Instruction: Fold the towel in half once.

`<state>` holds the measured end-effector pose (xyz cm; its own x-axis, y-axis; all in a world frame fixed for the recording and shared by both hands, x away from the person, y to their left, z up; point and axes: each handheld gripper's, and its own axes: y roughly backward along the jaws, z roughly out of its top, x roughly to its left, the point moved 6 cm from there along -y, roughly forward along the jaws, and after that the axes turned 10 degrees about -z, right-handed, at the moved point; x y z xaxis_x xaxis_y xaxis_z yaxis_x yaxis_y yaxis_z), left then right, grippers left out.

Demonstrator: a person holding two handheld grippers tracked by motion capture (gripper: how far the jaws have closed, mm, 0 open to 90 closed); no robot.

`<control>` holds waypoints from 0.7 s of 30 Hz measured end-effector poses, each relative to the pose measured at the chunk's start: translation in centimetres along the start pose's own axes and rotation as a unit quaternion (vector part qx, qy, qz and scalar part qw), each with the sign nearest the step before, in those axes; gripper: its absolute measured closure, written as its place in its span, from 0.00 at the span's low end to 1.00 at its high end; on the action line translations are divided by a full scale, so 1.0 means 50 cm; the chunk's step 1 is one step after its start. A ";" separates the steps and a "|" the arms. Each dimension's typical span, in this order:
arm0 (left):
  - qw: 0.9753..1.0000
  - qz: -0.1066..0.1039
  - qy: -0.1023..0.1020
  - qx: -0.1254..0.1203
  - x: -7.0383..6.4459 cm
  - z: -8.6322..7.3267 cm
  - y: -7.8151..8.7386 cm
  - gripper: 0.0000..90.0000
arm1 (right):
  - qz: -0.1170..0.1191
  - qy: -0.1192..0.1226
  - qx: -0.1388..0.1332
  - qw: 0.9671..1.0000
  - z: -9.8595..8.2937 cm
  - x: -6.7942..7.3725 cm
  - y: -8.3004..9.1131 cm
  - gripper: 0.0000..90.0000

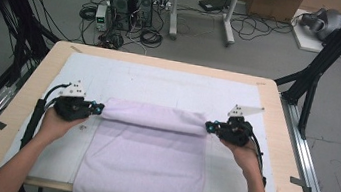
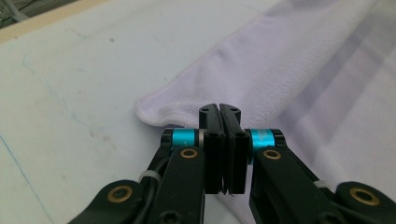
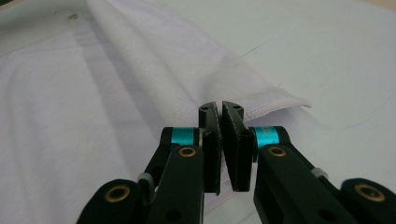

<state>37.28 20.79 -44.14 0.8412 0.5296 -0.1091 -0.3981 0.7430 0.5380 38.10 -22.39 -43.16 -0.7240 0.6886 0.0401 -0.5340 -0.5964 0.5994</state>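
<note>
Two bare forearms enter from the near edge of the table [image 1: 13,119], each hand holding a black hand-held gripper. Between them lies a pale lilac towel [image 1: 147,158], the landmark for everything else. It rests on a white mat that covers most of the wooden table, and its near end hangs over the table's near edge. The towel's far end is folded back over itself, forming a soft rolled band across its width.

At the left end of that band sits the left hand-held gripper [image 1: 98,109], its jaws pressed together on the towel's folded corner; the left gripper view shows the cloth corner [image 2: 154,109] just beyond the closed jaws. At the right end of the band sits the right hand-held gripper [image 1: 209,127], its jaws likewise clamped on the towel's hemmed edge [image 3: 275,105].

Beyond the towel and the table, on the grey floor, stand two black computer towers [image 1: 132,2] among loose cables.
</note>
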 end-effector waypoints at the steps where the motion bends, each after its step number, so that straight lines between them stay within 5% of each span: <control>1: 1.000 -0.006 0.001 0.005 -0.010 -0.011 0.002 0.98 | 0.005 0.001 0.011 1.000 -0.014 0.012 0.001 0.95; 4: 0.999 -0.028 -0.009 0.014 -0.037 -0.032 0.006 0.93 | 0.018 0.022 0.037 0.999 -0.050 0.038 0.000 0.85; 7: 1.000 -0.022 -0.002 -0.001 -0.032 -0.025 0.012 0.72 | 0.012 0.031 0.047 0.998 -0.058 0.040 0.000 0.72; 12: 0.999 -0.002 0.025 -0.032 0.018 0.007 0.000 0.70 | -0.011 0.013 0.018 1.000 -0.014 0.008 -0.013 0.64; 17: 0.999 0.014 0.040 0.001 0.073 0.023 -0.056 0.63 | -0.033 0.001 0.018 0.999 0.021 -0.031 -0.066 0.61; 21: 0.998 0.034 0.038 0.021 0.098 0.025 -0.098 0.59 | -0.051 -0.008 0.043 0.998 0.015 -0.058 -0.115 0.61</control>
<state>43.83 19.25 -46.24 0.7816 0.6095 -0.1327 -0.4373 0.6871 0.5803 43.62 -20.65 -46.11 -0.6598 0.7513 -0.0118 -0.5649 -0.4857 0.6671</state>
